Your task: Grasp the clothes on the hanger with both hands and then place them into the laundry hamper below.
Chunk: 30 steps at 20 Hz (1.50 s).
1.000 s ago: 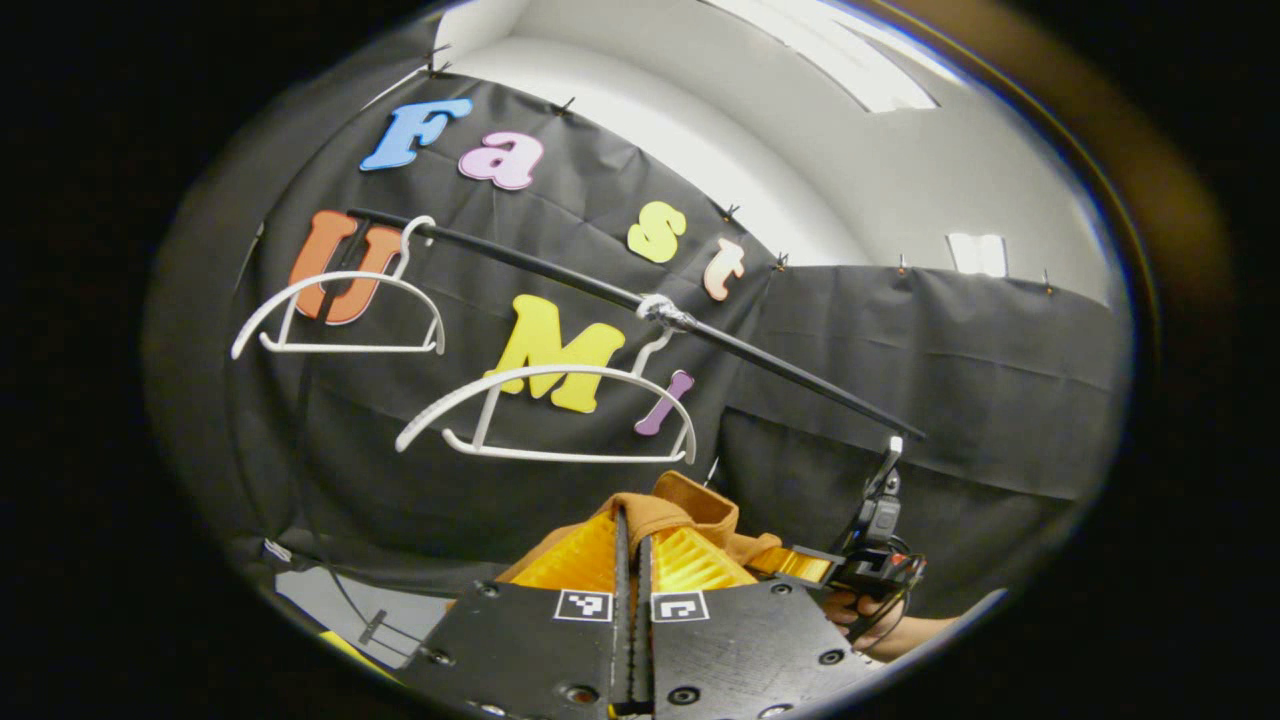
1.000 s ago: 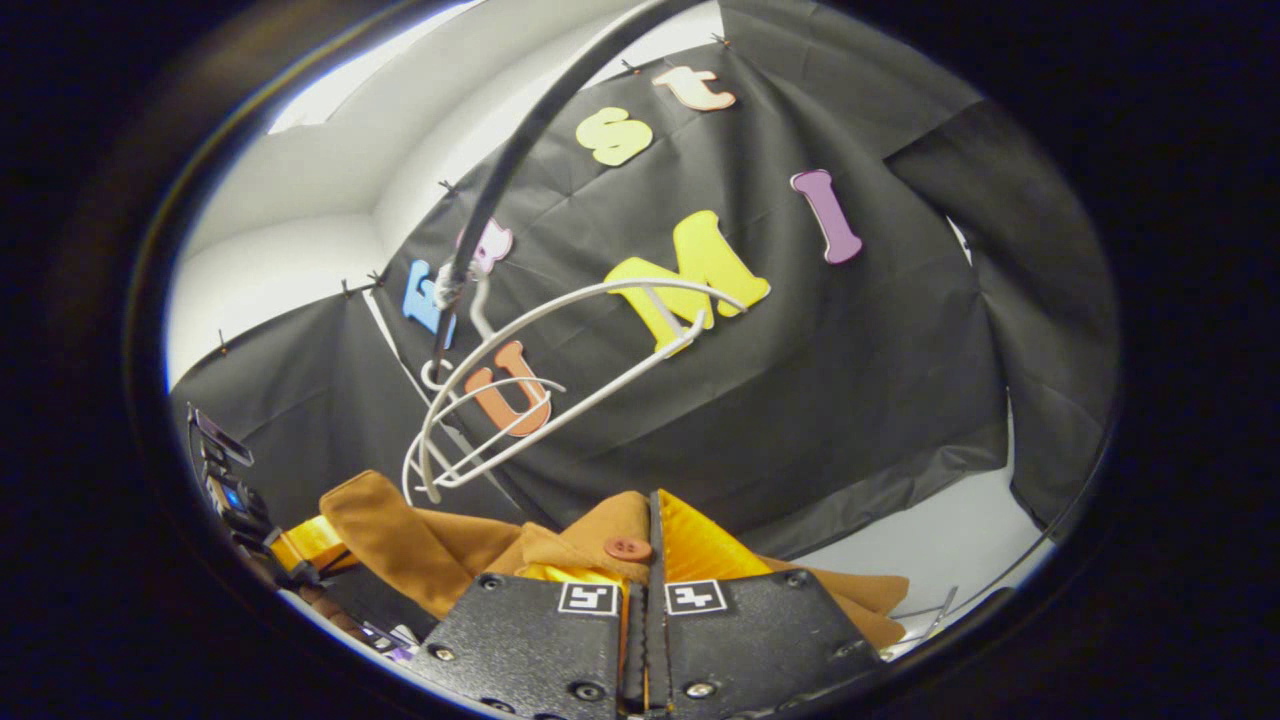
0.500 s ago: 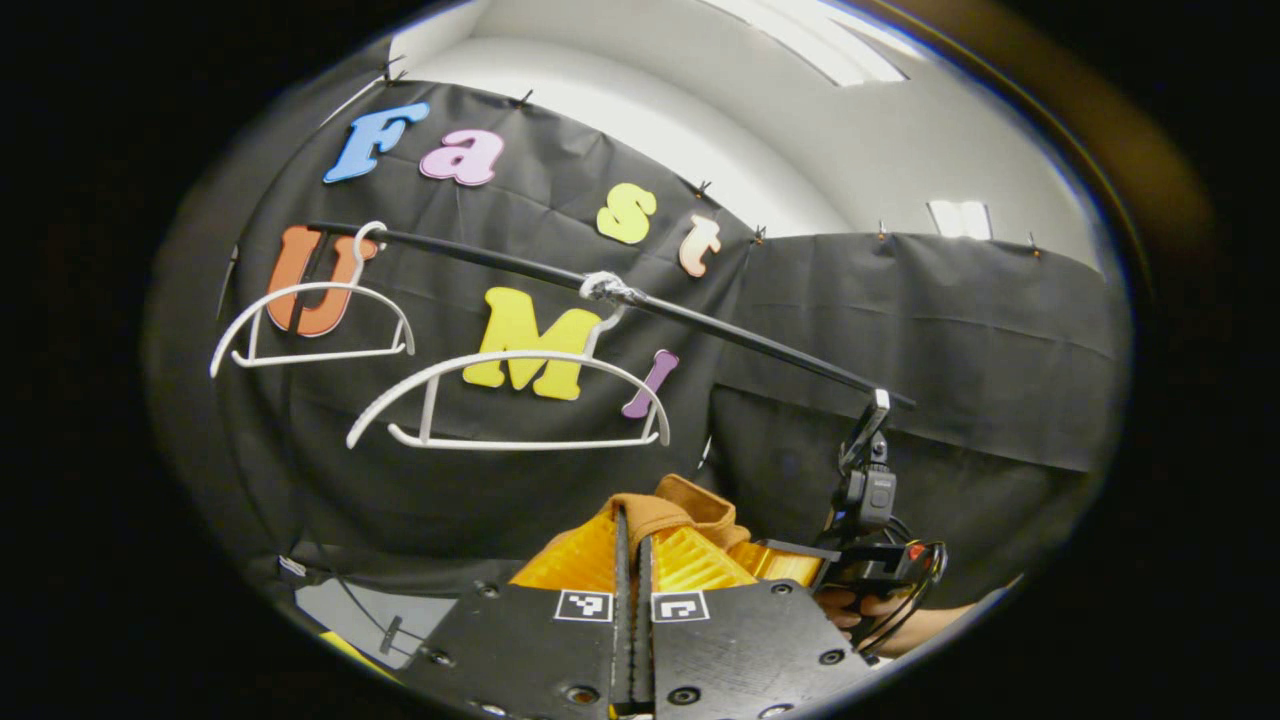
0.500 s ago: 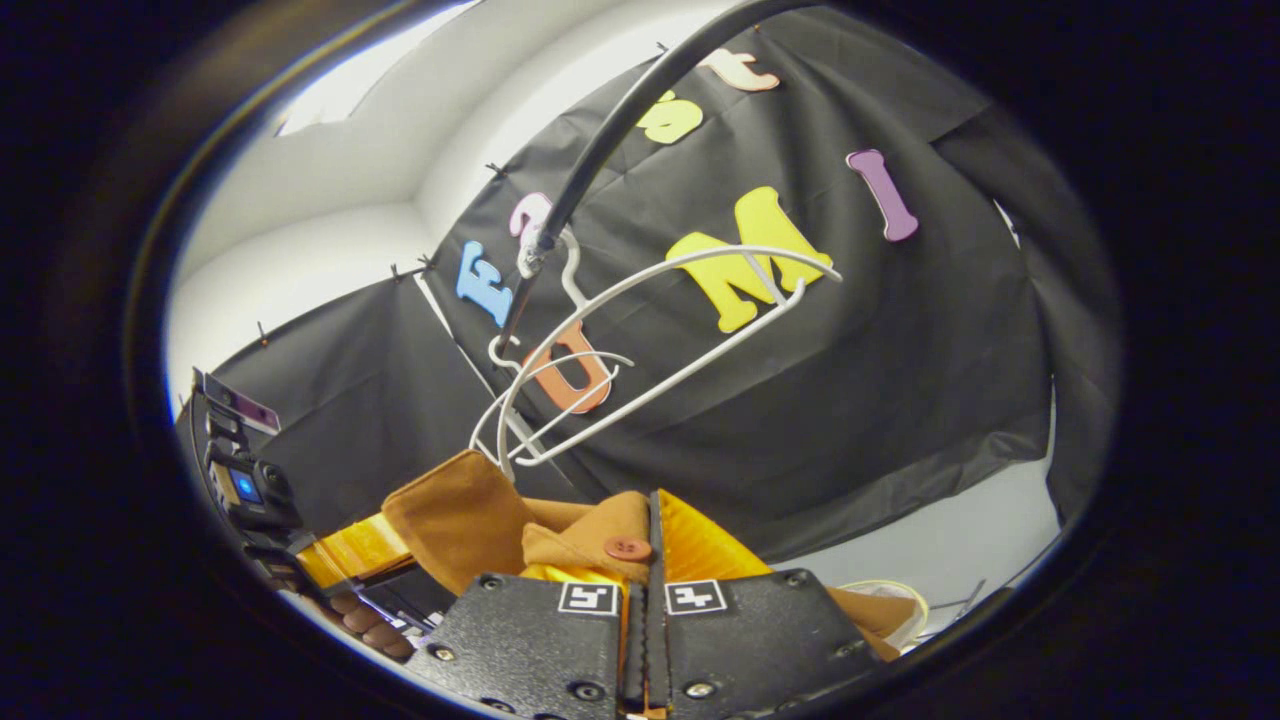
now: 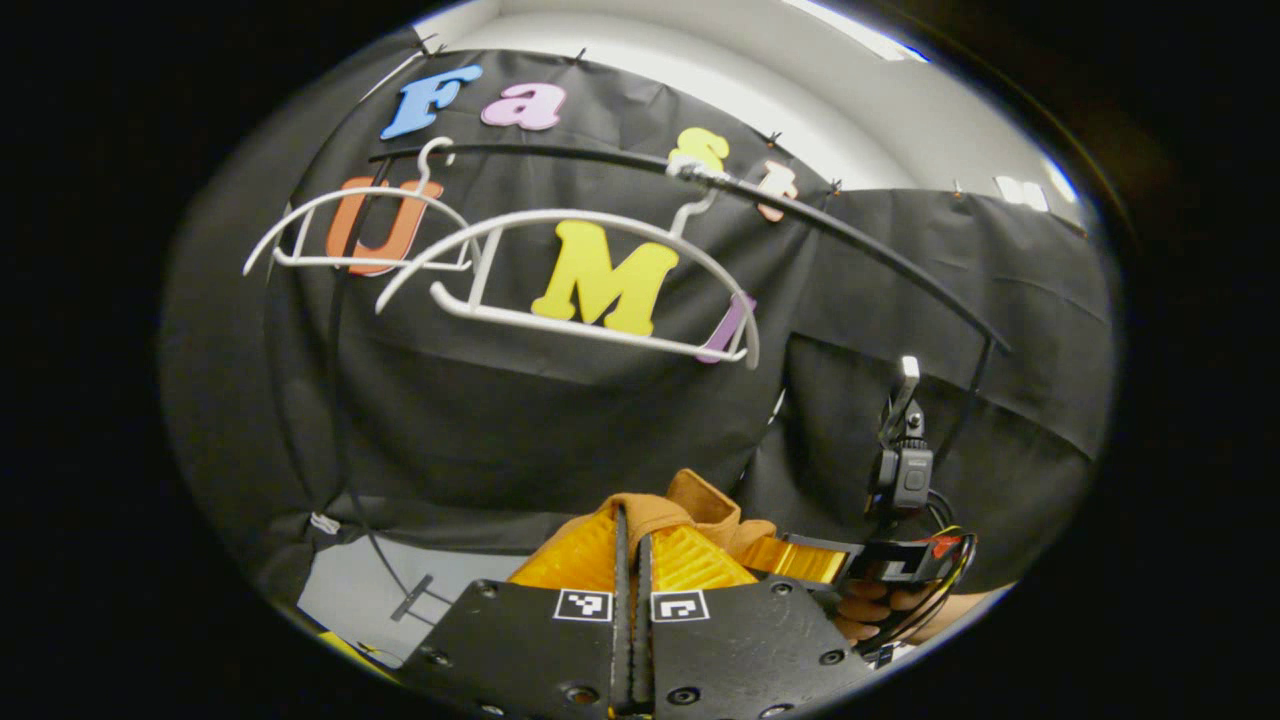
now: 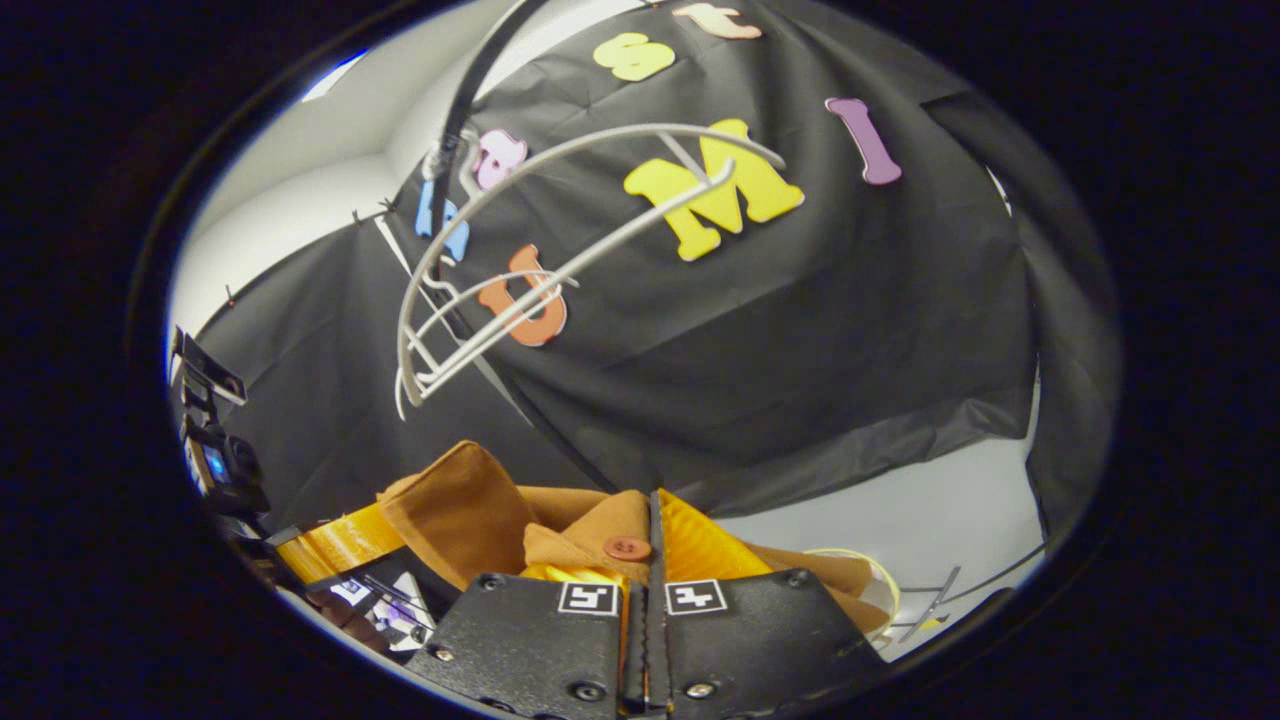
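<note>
Holding the brown garment (image 6: pixel 470 510) off the hangers (image 5: pixel 560 290), both claws are closed on it — left gripper (image 5: pixel 632 540) and right gripper (image 6: pixel 650 530) each pinch its cloth. The grasp looks done; lowering into the hamper remains.

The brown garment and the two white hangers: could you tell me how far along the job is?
Done: the brown garment is off the hangers; both white hangers hang bare on the rail. In hand: the left gripper and the right gripper are each shut on it. Left: placing it in the hamper.
</note>
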Tool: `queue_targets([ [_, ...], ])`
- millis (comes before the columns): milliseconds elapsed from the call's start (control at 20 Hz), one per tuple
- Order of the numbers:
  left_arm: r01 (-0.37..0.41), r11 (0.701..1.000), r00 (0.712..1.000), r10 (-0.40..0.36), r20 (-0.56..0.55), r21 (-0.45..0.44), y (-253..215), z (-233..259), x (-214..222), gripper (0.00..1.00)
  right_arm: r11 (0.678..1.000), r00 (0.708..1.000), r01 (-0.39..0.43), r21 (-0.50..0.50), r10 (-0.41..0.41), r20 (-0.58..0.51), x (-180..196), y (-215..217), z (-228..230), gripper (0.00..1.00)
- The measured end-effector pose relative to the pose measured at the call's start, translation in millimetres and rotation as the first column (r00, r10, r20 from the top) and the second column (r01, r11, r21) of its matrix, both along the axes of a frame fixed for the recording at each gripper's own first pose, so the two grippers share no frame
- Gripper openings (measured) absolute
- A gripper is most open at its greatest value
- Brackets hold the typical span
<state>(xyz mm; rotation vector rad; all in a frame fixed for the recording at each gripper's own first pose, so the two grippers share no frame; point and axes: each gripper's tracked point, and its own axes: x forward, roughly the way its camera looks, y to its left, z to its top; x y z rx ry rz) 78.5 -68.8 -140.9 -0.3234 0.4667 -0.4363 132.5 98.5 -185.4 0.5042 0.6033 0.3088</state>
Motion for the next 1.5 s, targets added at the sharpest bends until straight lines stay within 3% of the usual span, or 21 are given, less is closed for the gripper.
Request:
queue_targets([
  [400, -0.03, 0.99, 0.977, 0.058, -0.203, 0.141, 3, -109, -13, 0.0, 0.992, 0.974, 0.014, -0.123, -0.041, -0.222, -5, -16, -116, 0.04],
  [700, -0.05, 0.971, 0.909, 0.141, -0.393, 0.233, 25, -186, -39, 0.0, 0.951, 0.92, 0.014, -0.308, -0.133, -0.369, -25, -42, -181, 0.05],
  [800, -0.049, 0.956, 0.882, 0.177, -0.437, 0.29, 32, -204, -37, 0.08, 0.936, 0.91, 0.02, -0.351, -0.163, -0.382, -31, -43, -185, 0.05],
  [850, -0.044, 0.95, 0.872, 0.187, -0.453, 0.308, 33, -211, -38, 0.01, 0.932, 0.904, 0.024, -0.362, -0.175, -0.389, -31, -45, -182, 0.04],
  [900, -0.039, 0.949, 0.862, 0.19, -0.471, 0.313, 33, -214, -41, 0.02, 0.933, 0.904, 0.029, -0.359, -0.178, -0.39, -30, -45, -178, 0.05],
  [950, -0.033, 0.95, 0.852, 0.189, -0.489, 0.31, 33, -218, -43, 0.09, 0.932, 0.903, 0.038, -0.36, -0.186, -0.387, -29, -46, -175, 0.06],
  [1000, -0.023, 0.954, 0.838, 0.182, -0.515, 0.3, 29, -226, -42, 0.03, 0.934, 0.908, 0.04, -0.356, -0.183, -0.378, -27, -44, -172, 0.06],
  [1050, -0.007, 0.96, 0.83, 0.161, -0.535, 0.279, 23, -229, -50, 0.11, 0.934, 0.916, 0.044, -0.354, -0.179, -0.36, -23, -43, -168, 0.08],
  [1100, -0.002, 0.962, 0.832, 0.152, -0.533, 0.272, 20, -234, -49, 0.0, 0.932, 0.922, 0.047, -0.359, -0.179, -0.343, -19, -44, -167, 0.09],
  [1200, -0.001, 0.964, 0.849, 0.142, -0.509, 0.267, 23, -232, -47, 0.14, 0.928, 0.935, 0.049, -0.369, -0.173, -0.309, -18, -45, -150, 0.18],
  [1250, -0.002, 0.963, 0.855, 0.141, -0.498, 0.269, 23, -233, -45, 0.32, 0.925, 0.941, 0.053, -0.377, -0.172, -0.29, -20, -46, -143, 0.29],
  [1300, -0.003, 0.963, 0.864, 0.138, -0.484, 0.269, 25, -228, -47, 0.49, 0.921, 0.948, 0.063, -0.384, -0.175, -0.265, -27, -48, -131, 0.32],
  [1350, -0.007, 0.963, 0.875, 0.136, -0.465, 0.269, 25, -211, -51, 0.66, 0.917, 0.955, 0.073, -0.393, -0.178, -0.238, -30, -50, -120, 0.44],
  [1400, -0.014, 0.962, 0.89, 0.137, -0.436, 0.274, 28, -195, -50, 0.83, 0.91, 0.959, 0.089, -0.404, -0.187, -0.21, -39, -54, -110, 0.49],
  [1450, -0.023, 0.959, 0.905, 0.139, -0.403, 0.281, 31, -180, -49, 0.94, 0.902, 0.964, 0.112, -0.417, -0.2, -0.174, -47, -59, -97, 0.57],
  [1500, -0.037, 0.957, 0.922, 0.144, -0.359, 0.289, 36, -164, -48, 0.9, 0.889, 0.967, 0.147, -0.434, -0.221, -0.125, -56, -64, -82, 0.65],
])
